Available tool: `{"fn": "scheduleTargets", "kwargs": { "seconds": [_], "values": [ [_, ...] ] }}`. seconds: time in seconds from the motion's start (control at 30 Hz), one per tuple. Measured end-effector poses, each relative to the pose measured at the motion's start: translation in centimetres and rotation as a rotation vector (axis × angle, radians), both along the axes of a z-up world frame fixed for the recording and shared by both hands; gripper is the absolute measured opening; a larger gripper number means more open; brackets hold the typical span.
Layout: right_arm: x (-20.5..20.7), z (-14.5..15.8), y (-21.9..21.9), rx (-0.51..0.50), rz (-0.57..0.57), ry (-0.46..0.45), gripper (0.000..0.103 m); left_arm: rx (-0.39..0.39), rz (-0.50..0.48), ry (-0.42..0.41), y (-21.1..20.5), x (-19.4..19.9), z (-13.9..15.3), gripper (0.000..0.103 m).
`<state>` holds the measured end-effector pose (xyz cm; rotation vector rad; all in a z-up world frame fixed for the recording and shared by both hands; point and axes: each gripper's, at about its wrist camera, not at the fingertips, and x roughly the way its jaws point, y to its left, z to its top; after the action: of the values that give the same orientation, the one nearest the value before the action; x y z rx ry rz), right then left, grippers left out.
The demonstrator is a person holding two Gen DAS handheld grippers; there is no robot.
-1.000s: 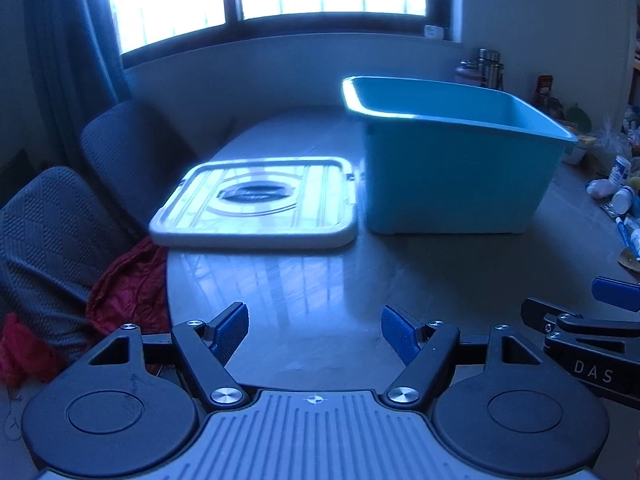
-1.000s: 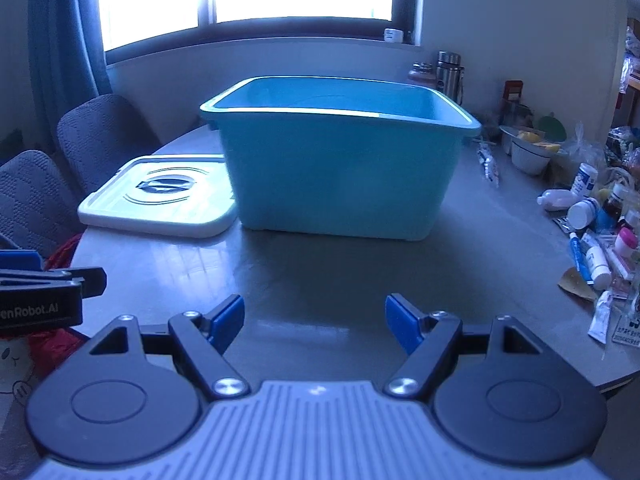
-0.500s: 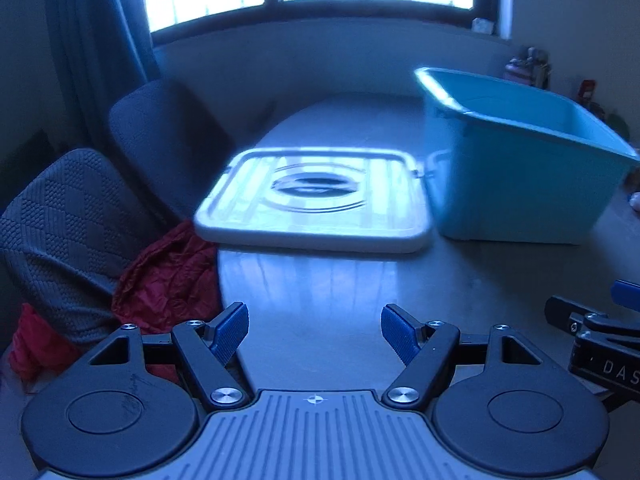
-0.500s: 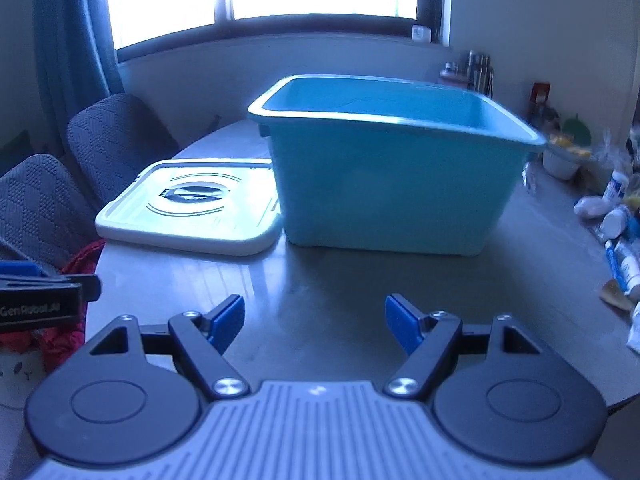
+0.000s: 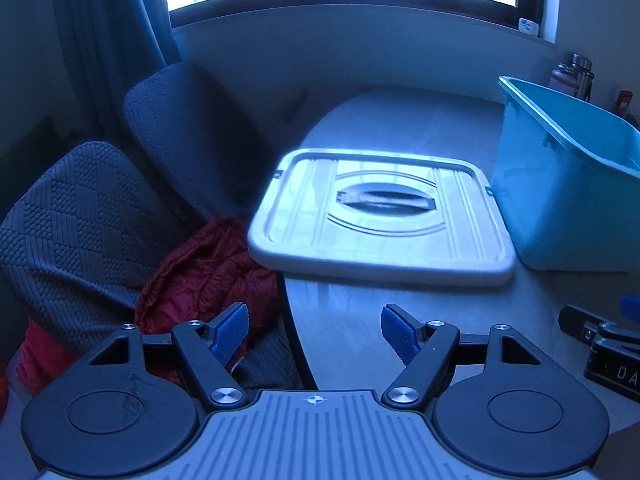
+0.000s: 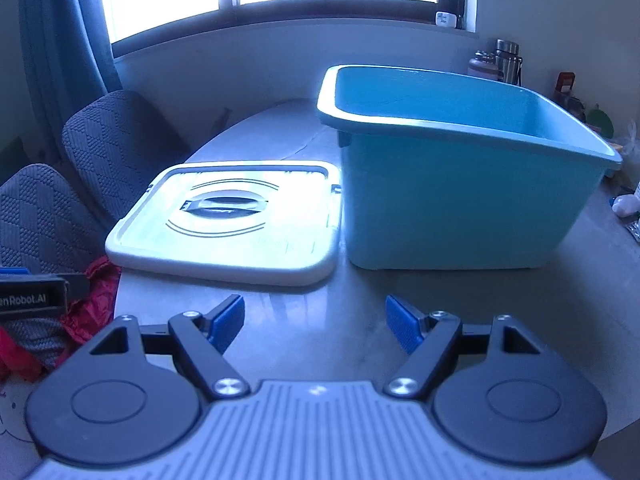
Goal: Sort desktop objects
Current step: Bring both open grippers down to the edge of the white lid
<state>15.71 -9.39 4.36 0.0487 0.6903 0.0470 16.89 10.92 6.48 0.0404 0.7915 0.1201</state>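
A teal plastic bin (image 6: 460, 184) stands open on the grey table (image 6: 400, 300); it also shows at the right of the left wrist view (image 5: 568, 184). Its white lid (image 6: 232, 224) lies flat on the table left of the bin, handle up, and sits ahead of my left gripper in the left wrist view (image 5: 380, 216). My left gripper (image 5: 315, 334) is open and empty over the table's left edge. My right gripper (image 6: 315, 324) is open and empty above the table, in front of the lid and bin.
Two grey chairs (image 5: 92, 220) stand left of the table, with a red cloth (image 5: 204, 272) on the near one. Bottles and small items (image 6: 628, 204) crowd the far right of the table. Metal flasks (image 6: 504, 60) stand behind the bin.
Both grippers have swung left, so the lid and chairs fill more of each view and the bin has slid right. Both jaws stayed open.
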Motion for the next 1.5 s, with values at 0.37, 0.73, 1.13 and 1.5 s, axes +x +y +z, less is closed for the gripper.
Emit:
{"fn": "scheduleTargets", "kwargs": {
  "seconds": [0.37, 0.73, 1.13, 1.5],
  "values": [
    [4.0, -0.1, 3.0, 0.008, -0.047, 0.029, 0.077, -0.016, -0.014, 0.03, 3.3, 6.1, -1.0, 0.076],
    [6.9, -0.4, 4.9, 0.015, -0.117, 0.049, 0.077, -0.035, -0.066, 0.069, 6.0, 10.8, -2.2, 0.076],
    [9.3, -0.7, 7.6, 0.014, -0.166, 0.067, 0.077, -0.077, -0.072, 0.117, 9.5, 15.7, -3.7, 0.076],
    [10.7, -1.1, 8.2, -0.001, -0.208, 0.08, 0.077, -0.087, -0.108, 0.145, 10.2, 18.8, -4.7, 0.076]
  ]
}}
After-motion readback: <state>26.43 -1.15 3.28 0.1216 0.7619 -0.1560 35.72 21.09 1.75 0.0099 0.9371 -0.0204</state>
